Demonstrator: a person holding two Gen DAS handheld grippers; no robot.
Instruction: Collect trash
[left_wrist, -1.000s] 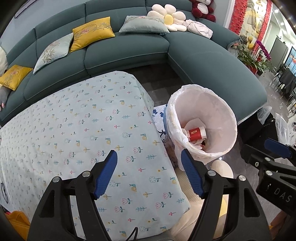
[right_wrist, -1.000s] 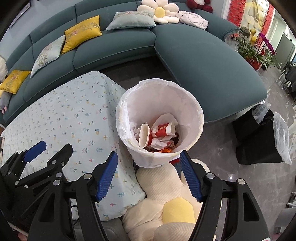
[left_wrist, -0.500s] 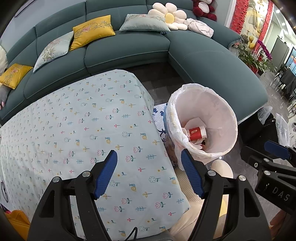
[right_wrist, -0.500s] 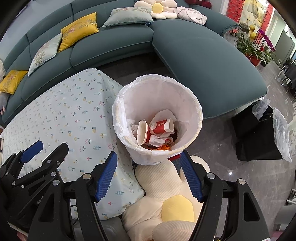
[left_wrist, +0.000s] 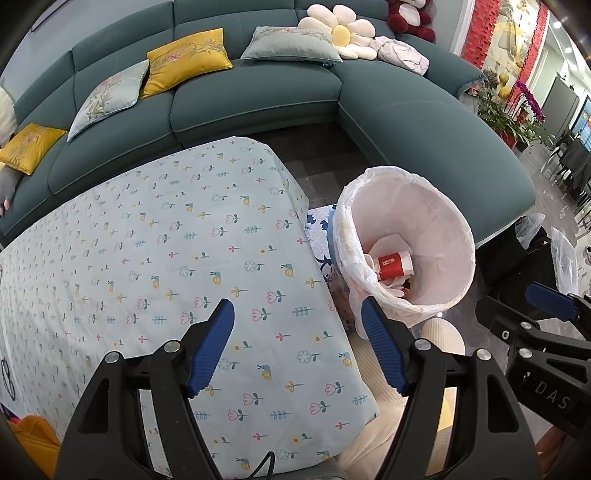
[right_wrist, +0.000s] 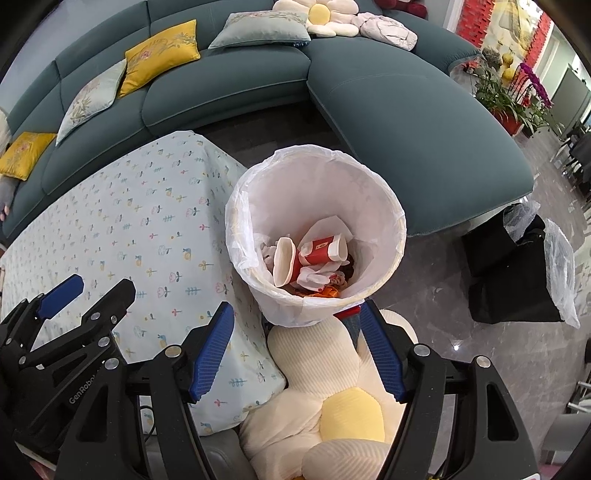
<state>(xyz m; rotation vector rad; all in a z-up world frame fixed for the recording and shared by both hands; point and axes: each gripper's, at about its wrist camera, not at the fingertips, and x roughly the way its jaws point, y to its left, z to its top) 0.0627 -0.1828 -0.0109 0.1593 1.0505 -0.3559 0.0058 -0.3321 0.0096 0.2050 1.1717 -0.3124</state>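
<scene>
Left wrist view: we look down past our left tongs (left_wrist: 297, 347) at the worktop (left_wrist: 147, 258), under a flowered cloth.
Left tongs: we see both blue pads spread wide, nothing between them, poised above the near corner of the cloth.
Bin (left_wrist: 458, 236): white-lined, on the floor just beside the worktop's right edge.
Trash: a red cup (left_wrist: 393, 266) lies on its side in the bin among crumpled white paper.
Right tongs (left_wrist: 550, 306): only one blue pad shows at the right edge, so from here we cannot tell their state.
Right wrist view: we hang almost over the bin (right_wrist: 388, 206) with our right tongs (right_wrist: 295, 350).
Right tongs: pads wide apart and gripping nothing; a cream flower cushion (right_wrist: 321, 387) lies below them.
Trash: the red cup (right_wrist: 323, 251), a second cup (right_wrist: 284, 262) and orange scraps (right_wrist: 327, 291) lie in the bin's bottom.
Left tongs (right_wrist: 85, 291): at lower left over the cloth, seen side-on.
Behind: a teal sofa (right_wrist: 406, 110) curves round the worktop.
</scene>
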